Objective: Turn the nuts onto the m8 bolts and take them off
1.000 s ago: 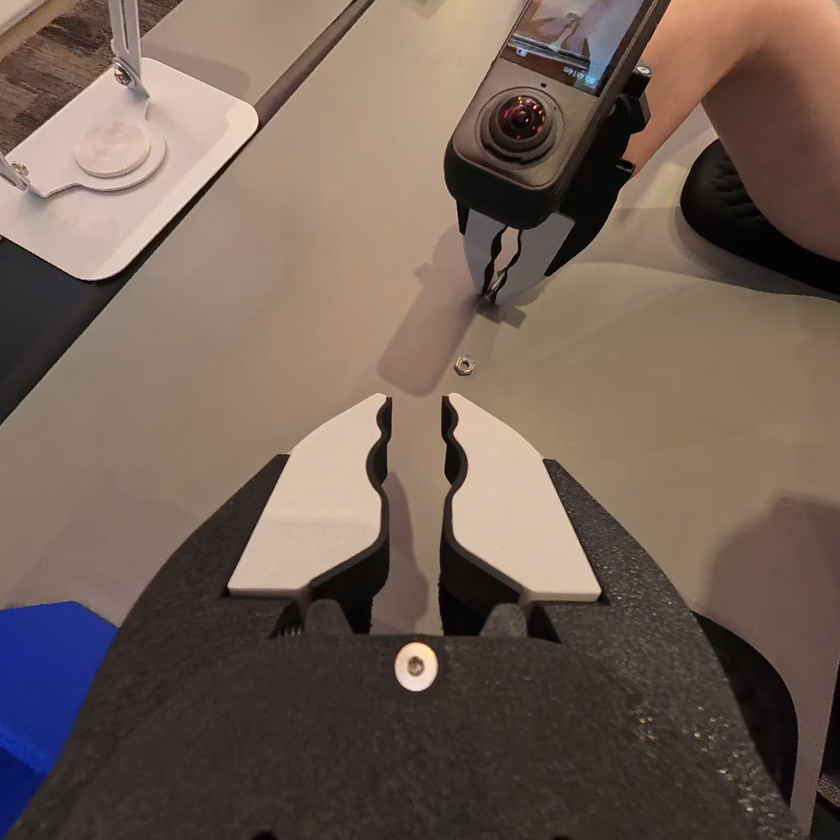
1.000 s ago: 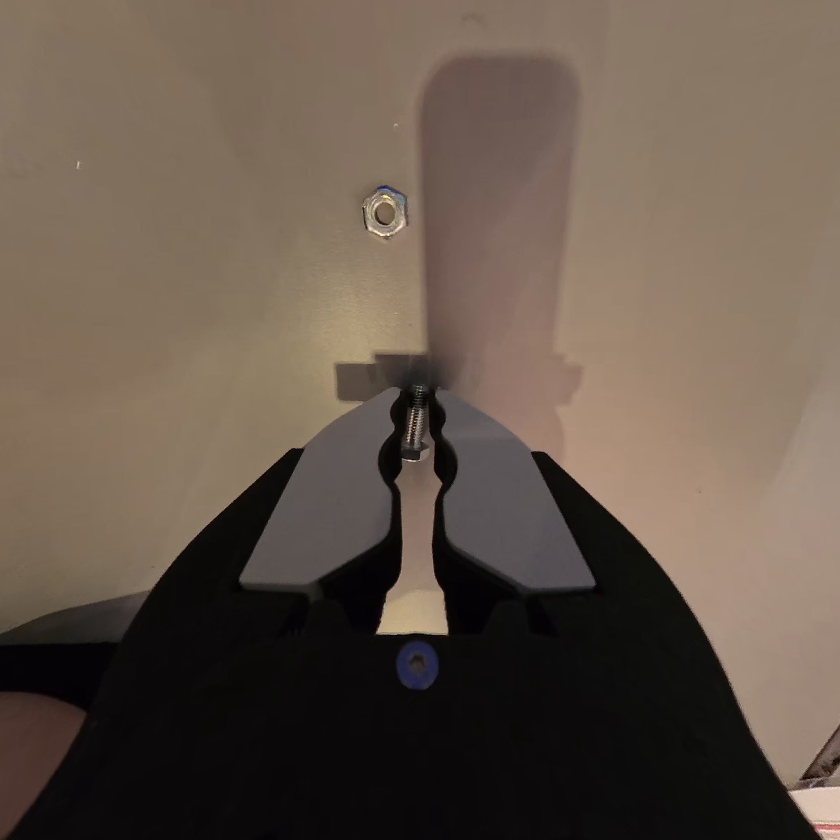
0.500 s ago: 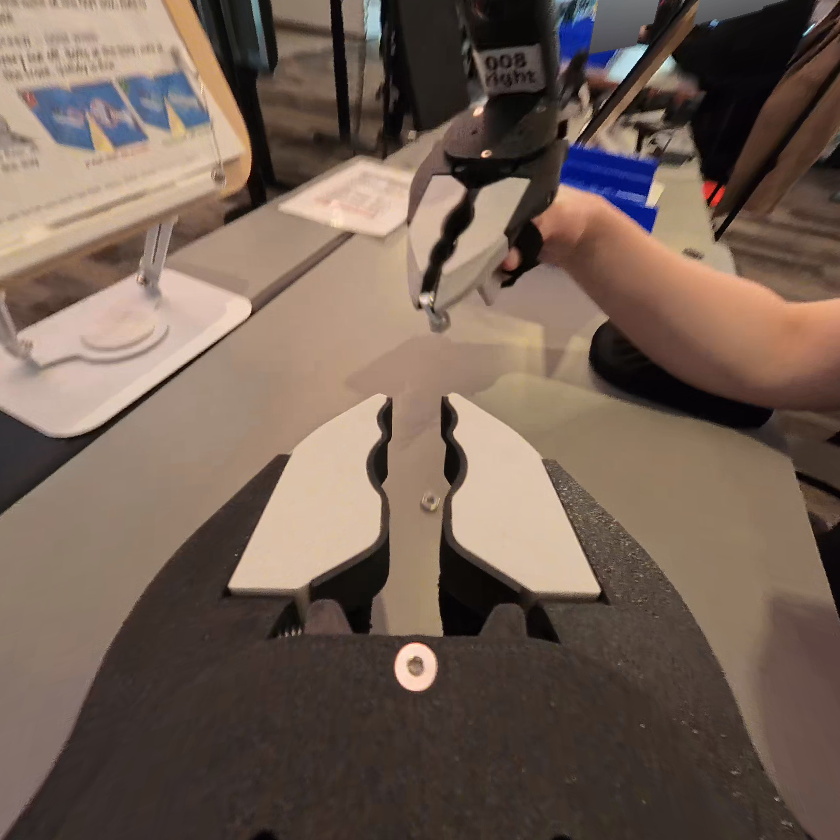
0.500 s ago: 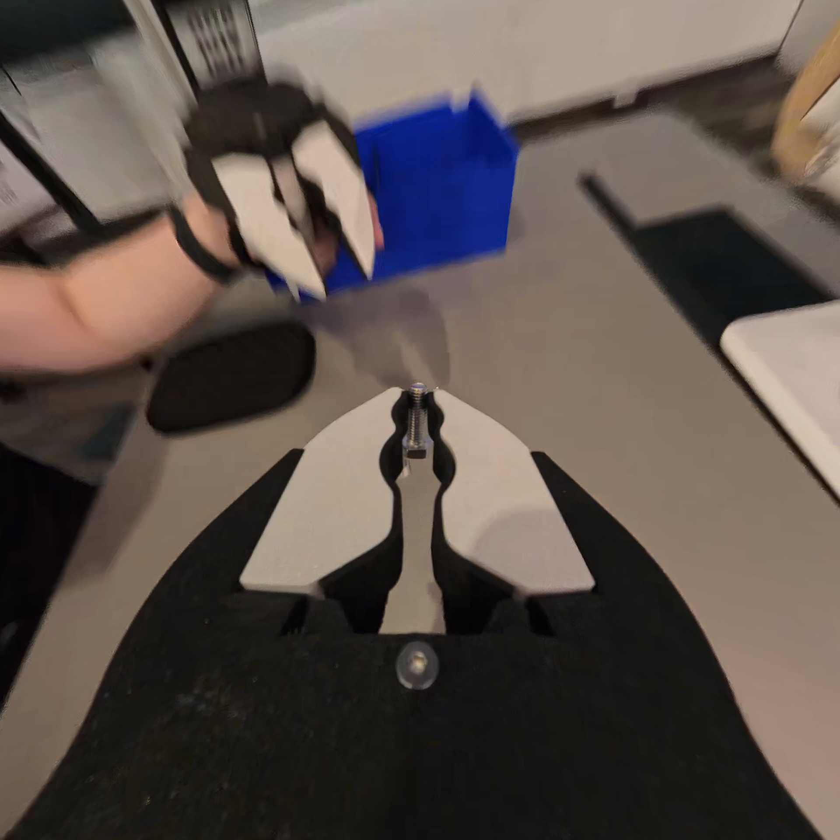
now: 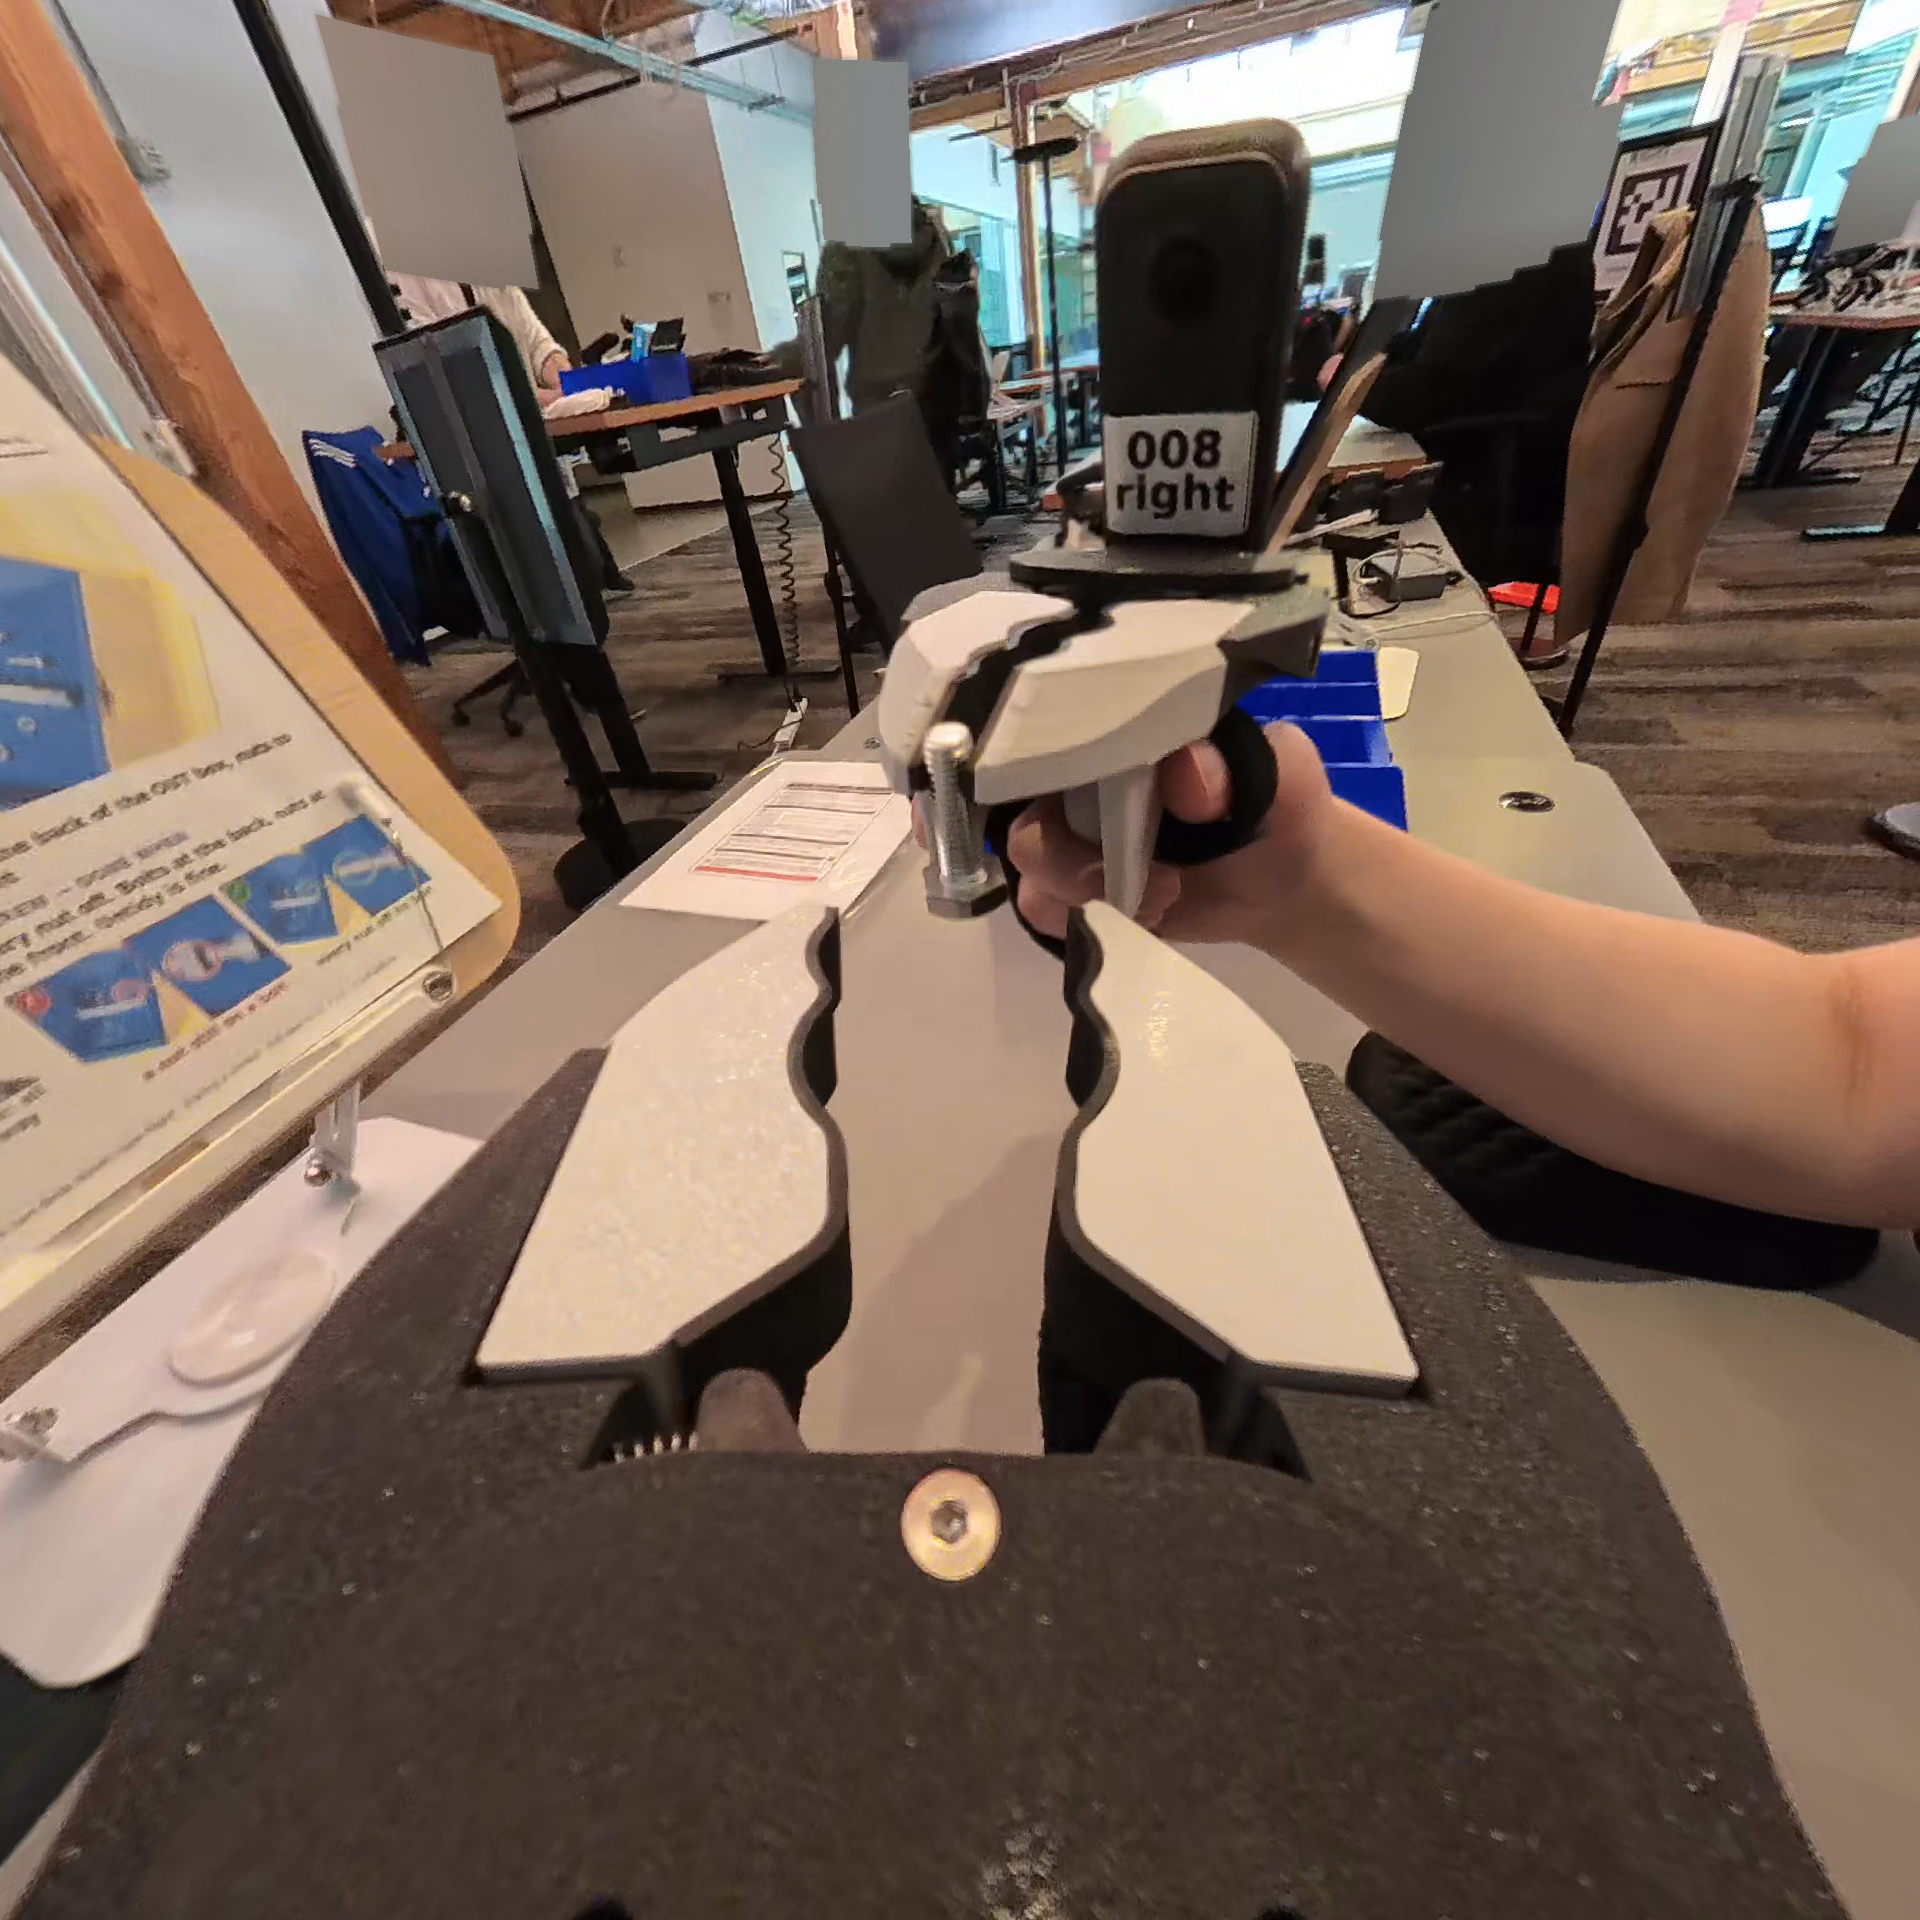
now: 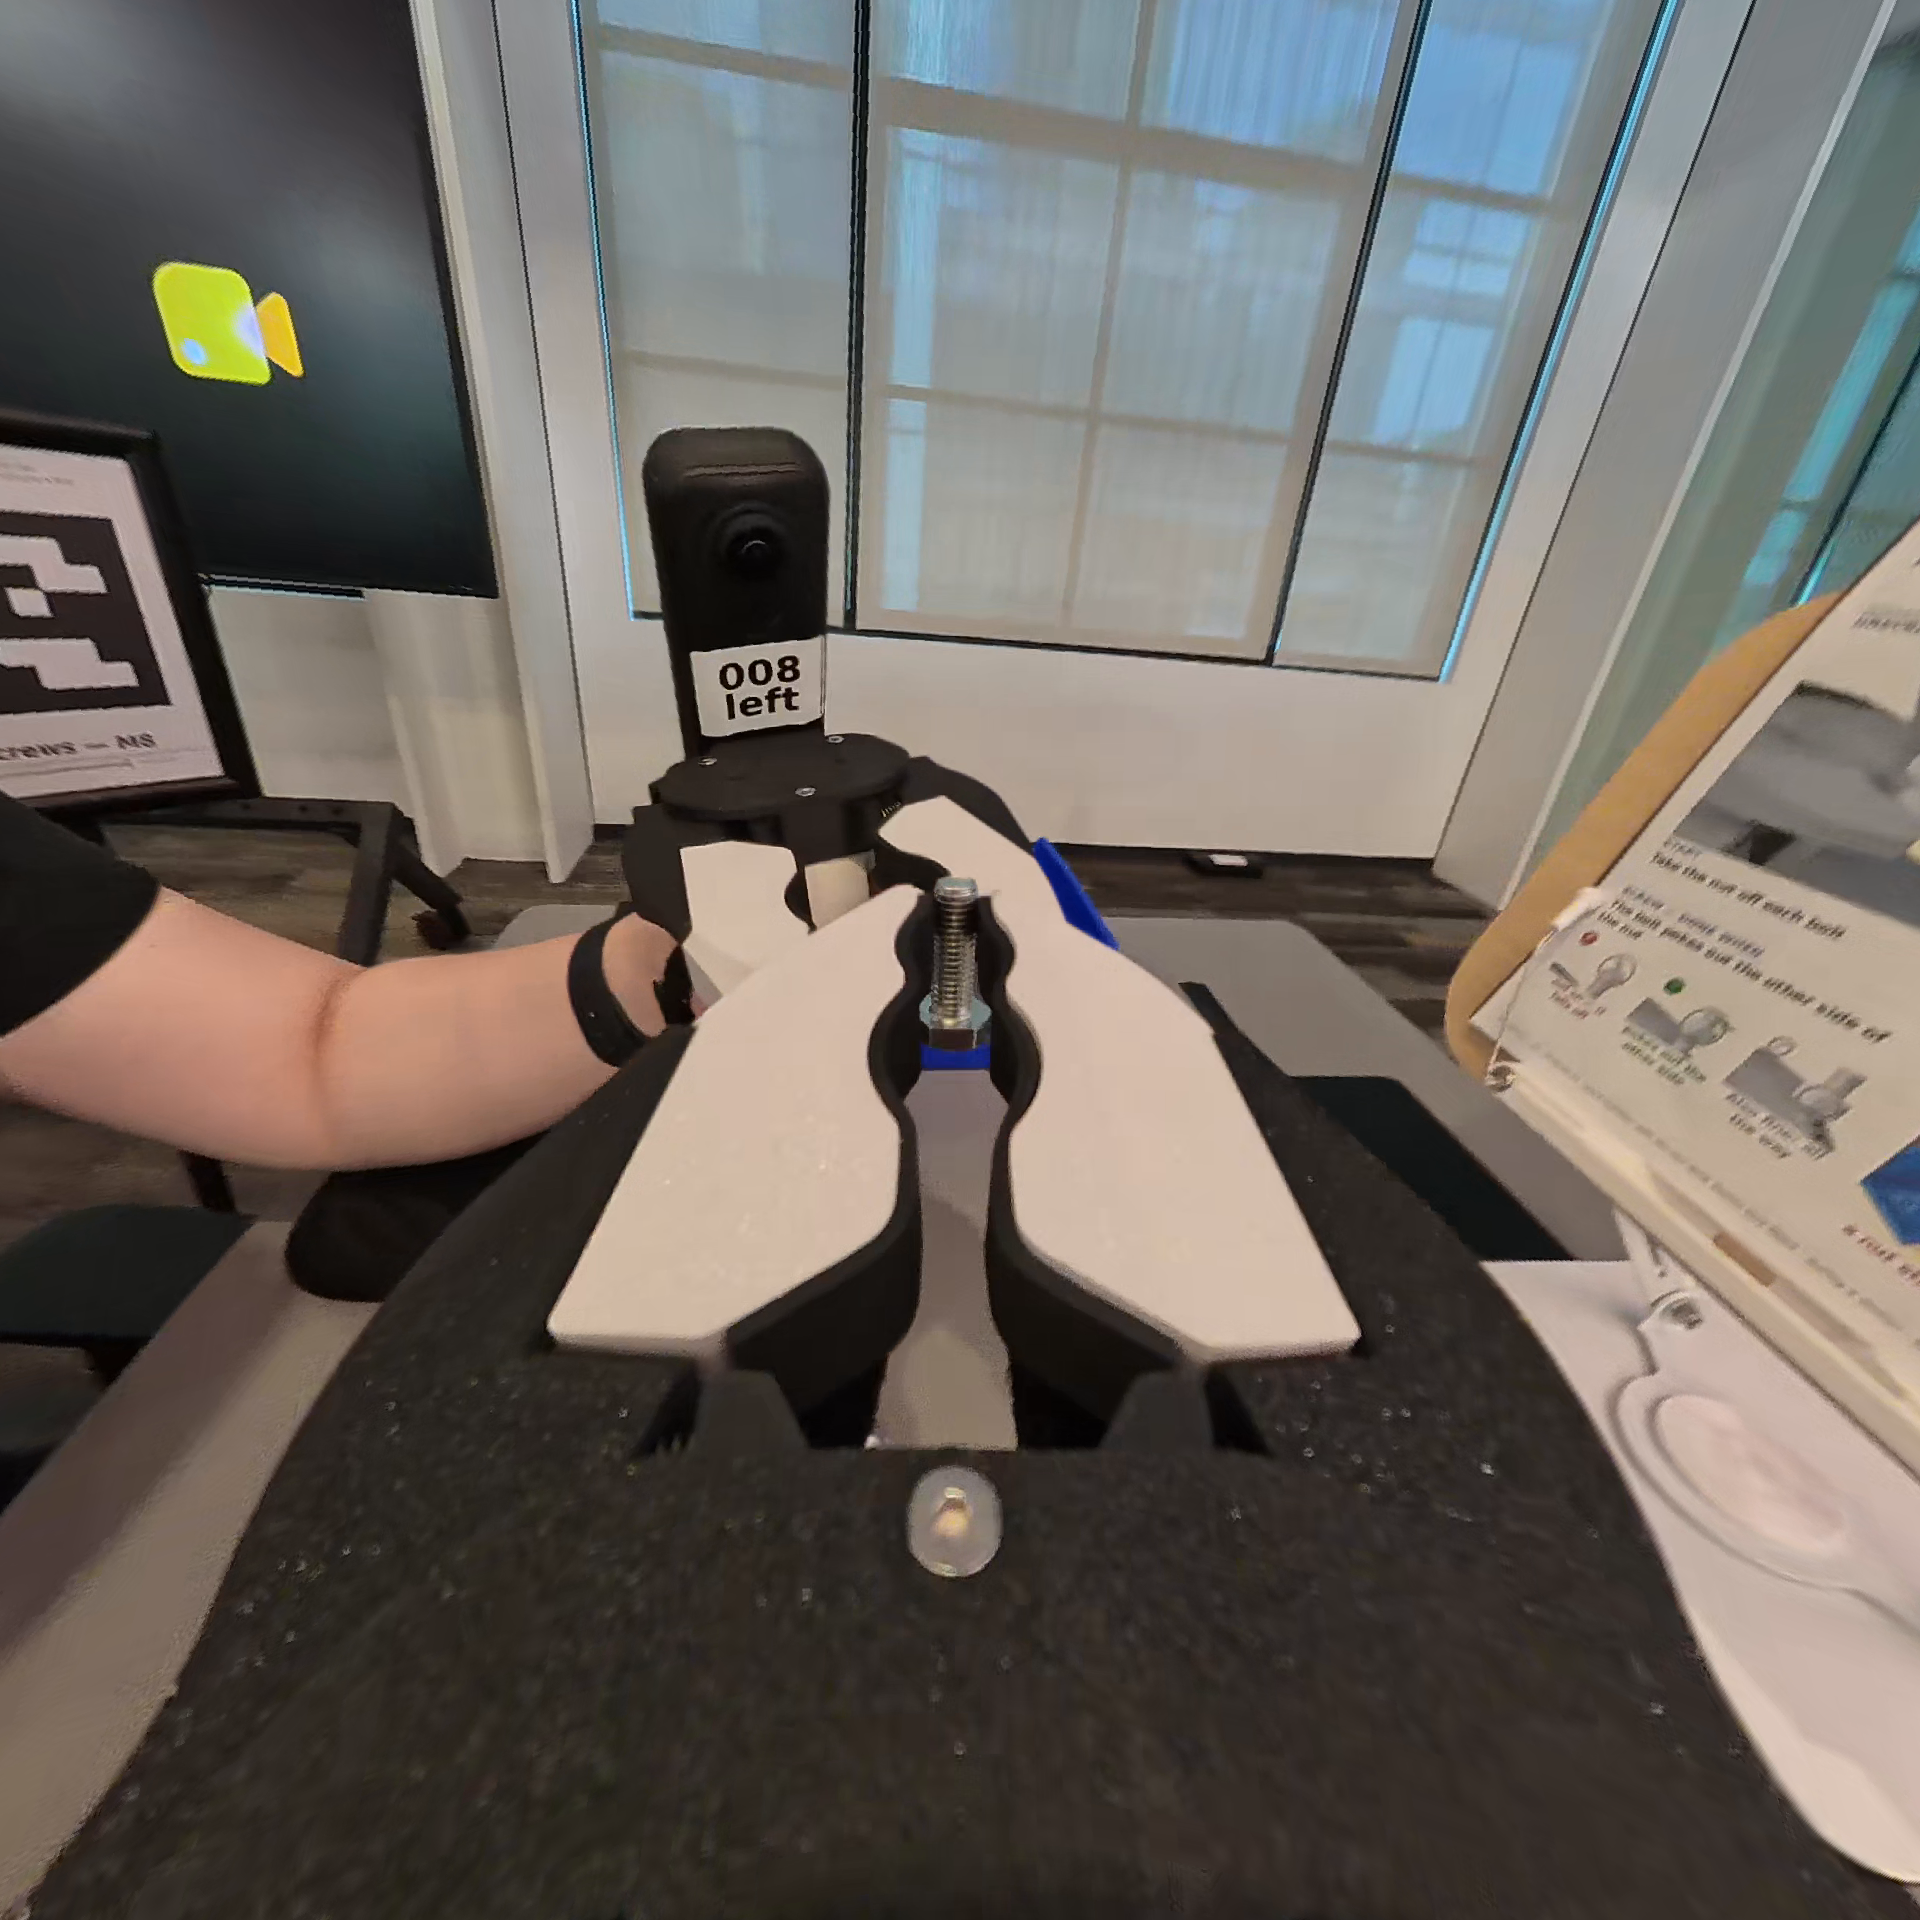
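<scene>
My right gripper is shut on a silver M8 bolt. The bolt lies along the fingers, its threaded end forward and its hex head back between them. In the left wrist view the right gripper is held in the air just beyond my left fingertips, and the bolt stands upright, head down. My left gripper is open and empty, facing the bolt. One of its fingers shows behind the right gripper. No nut is in view.
The grey table runs ahead. An instruction board on a white base stands at the left. Blue bins, a paper sheet and a black pad lie farther off. My two grippers' fingertips are within a few centimetres of each other.
Both grippers have risen from the table and tilted level to face each other. The right one carried the bolt up. The left jaws opened wider. The nut on the table left view.
</scene>
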Tool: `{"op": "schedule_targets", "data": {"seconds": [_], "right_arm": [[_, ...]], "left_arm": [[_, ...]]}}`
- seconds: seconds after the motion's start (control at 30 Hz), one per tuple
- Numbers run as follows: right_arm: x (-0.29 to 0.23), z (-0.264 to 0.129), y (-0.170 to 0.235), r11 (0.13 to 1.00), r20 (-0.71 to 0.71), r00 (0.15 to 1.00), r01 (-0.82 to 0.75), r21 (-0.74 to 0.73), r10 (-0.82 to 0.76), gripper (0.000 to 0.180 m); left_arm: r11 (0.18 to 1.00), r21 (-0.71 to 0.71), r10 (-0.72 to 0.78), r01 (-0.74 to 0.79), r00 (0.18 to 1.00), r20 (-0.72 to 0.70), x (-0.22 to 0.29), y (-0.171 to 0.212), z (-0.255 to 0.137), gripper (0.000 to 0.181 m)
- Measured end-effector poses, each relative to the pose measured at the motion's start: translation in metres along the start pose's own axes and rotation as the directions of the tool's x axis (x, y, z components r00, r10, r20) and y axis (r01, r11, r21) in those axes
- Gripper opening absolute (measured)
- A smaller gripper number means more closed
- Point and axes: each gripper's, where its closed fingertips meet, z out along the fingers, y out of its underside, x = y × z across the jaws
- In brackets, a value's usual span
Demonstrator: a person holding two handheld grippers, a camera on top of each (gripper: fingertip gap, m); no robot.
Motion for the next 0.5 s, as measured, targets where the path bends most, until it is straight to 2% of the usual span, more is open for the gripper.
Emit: {"op": "schedule_targets", "data": {"seconds": [0.13, 0.5], "right_arm": [[-0.005, 0.003, -0.005, 0.995, -0.032, 0.995, 0.095, 0.01, -0.095, 0.007], [-0.015, 0.015, 0.0, 0.993, -0.026, 0.993, 0.116, 0.023, -0.116, 0.007]], "left_arm": [[1.0, 0.027, 0.003, -0.003, 1.0, 0.003, 0.003, -0.004, 0.003, 0.042], [0.998, -0.012, 0.07, -0.069, 0.994, 0.089, -0.002, 0.007, -0.004, 0.038]]}}
